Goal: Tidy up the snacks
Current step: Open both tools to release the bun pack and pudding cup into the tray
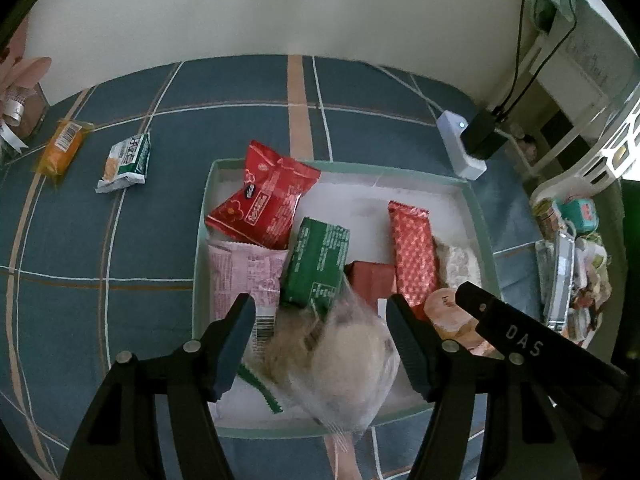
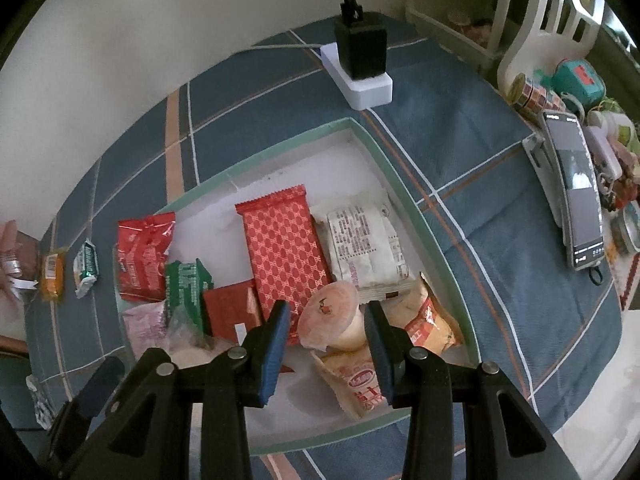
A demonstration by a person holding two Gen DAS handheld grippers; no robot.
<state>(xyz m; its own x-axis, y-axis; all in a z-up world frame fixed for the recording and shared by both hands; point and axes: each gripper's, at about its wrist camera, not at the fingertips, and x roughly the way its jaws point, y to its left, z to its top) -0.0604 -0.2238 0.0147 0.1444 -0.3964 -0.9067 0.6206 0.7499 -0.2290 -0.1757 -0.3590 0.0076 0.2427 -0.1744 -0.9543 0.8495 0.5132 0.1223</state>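
A shallow white box with a green rim (image 1: 476,216) lies on the blue checked cloth and holds several snack packets. My left gripper (image 1: 320,340) hangs over its near edge, open. A clear bag with a pale bun (image 1: 348,364) sits blurred between the fingers, apart from the left pad. My right gripper (image 2: 328,340) is shut on a small pink-lidded jelly cup (image 2: 328,312) above the box's right corner, over orange packets (image 2: 428,320). An orange snack (image 1: 64,148) and a green-white packet (image 1: 128,162) lie outside the box, on the cloth at far left.
A white power strip with a black adapter (image 2: 364,60) stands behind the box. A phone on a stand (image 2: 576,192) and a heap of small items (image 1: 572,272) crowd the table's right edge. Inside the box, a red patterned bar (image 2: 284,252), a green packet (image 1: 316,264) and a red pouch (image 1: 268,200).
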